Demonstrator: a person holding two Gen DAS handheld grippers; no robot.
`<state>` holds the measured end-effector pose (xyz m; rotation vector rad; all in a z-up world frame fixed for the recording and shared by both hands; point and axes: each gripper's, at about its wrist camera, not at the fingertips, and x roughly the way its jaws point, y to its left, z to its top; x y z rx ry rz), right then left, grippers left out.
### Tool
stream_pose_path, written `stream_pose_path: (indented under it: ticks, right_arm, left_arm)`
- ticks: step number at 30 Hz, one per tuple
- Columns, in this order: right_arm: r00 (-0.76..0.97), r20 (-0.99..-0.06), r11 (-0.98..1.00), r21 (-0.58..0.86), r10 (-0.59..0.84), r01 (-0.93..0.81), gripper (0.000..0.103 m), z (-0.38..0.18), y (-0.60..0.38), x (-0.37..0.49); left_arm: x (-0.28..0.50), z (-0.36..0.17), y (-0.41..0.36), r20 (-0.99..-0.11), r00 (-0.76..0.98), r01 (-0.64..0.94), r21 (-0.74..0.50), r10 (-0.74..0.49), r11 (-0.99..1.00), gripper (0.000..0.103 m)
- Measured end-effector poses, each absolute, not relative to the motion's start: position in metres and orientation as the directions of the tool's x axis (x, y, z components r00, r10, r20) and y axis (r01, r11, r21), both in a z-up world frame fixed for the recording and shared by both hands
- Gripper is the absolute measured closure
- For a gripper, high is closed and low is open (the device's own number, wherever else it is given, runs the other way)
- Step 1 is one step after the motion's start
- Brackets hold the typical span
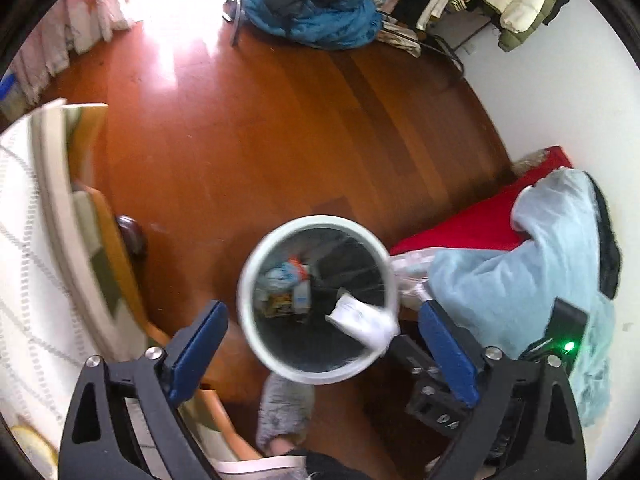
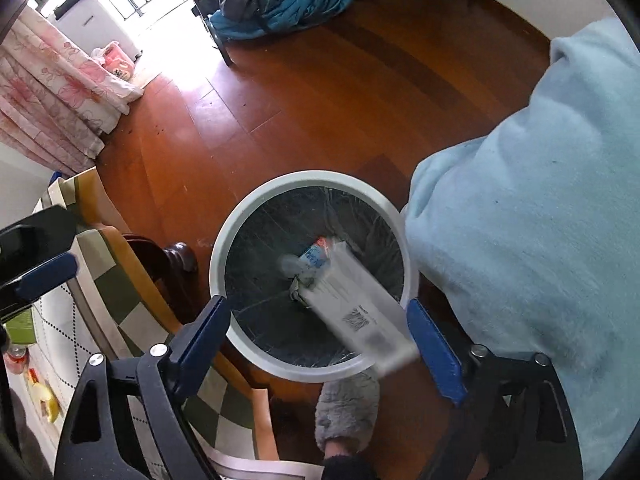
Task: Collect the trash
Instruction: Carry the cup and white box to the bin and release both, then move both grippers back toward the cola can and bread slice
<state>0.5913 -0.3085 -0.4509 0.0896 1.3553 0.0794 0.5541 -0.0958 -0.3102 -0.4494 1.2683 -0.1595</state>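
Note:
A round white trash bin (image 1: 256, 272) with a black liner stands on the wooden floor; it also shows in the right wrist view (image 2: 224, 248). Several wrappers (image 1: 288, 284) lie at its bottom. A white carton (image 2: 360, 312), blurred, is in the air over the bin's near right rim, between my right gripper's blue pads and free of them; it also shows in the left wrist view (image 1: 364, 322). My right gripper (image 2: 320, 344) is open above the bin. My left gripper (image 1: 324, 344) is open and empty above the bin's near rim.
A table edge with a checked cloth (image 2: 116, 280) lies to the left. A light blue blanket (image 2: 520, 240) on a red seat (image 1: 460, 224) is to the right. A grey slipper (image 2: 344, 412) is just below the bin. A blue clothes pile (image 1: 316, 16) lies far back.

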Motion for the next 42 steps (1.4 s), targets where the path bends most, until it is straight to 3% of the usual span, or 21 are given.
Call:
stream_pose_path:
  ticks: [5, 12, 19, 33, 42]
  right_arm:
    - [0.229, -0.973, 0.999, 0.029, 0.032, -0.014, 0.006, -0.439, -0.298, 0.574]
    - [0.262, -0.965, 1.000, -0.006, -0.001, -0.017, 0.006, -0.415, -0.291, 0.532]
    - [0.356, -0.934, 0.999, 0.010, 0.020, -0.031, 0.006, -0.360, -0.293, 0.485]
    - [0.521, -0.845, 0.992, 0.084, 0.118, -0.090, 0.006, -0.231, -0.289, 0.396]
    - [0.465, -0.841, 0.956, 0.191, 0.277, -0.225, 0.006, -0.211, -0.226, 0.368]
  left_arm:
    - [0.514, -0.302, -0.092, -0.924, 0.351, -0.137, -0.210, -0.151, 0.968, 0.005]
    - [0.465, -0.291, -0.091, -0.922, 0.386, -0.148, -0.079, -0.016, 0.986, 0.005]
    - [0.422, -0.244, -0.082, -0.884, 0.465, -0.164, -0.044, 0.038, 0.986, 0.005]
    - [0.328, -0.145, -0.060, -0.794, 0.604, -0.227, -0.089, 0.068, 0.970, 0.005]
    - [0.273, -0.158, 0.023, -0.797, 0.572, -0.410, -0.072, 0.195, 0.909, 0.005]
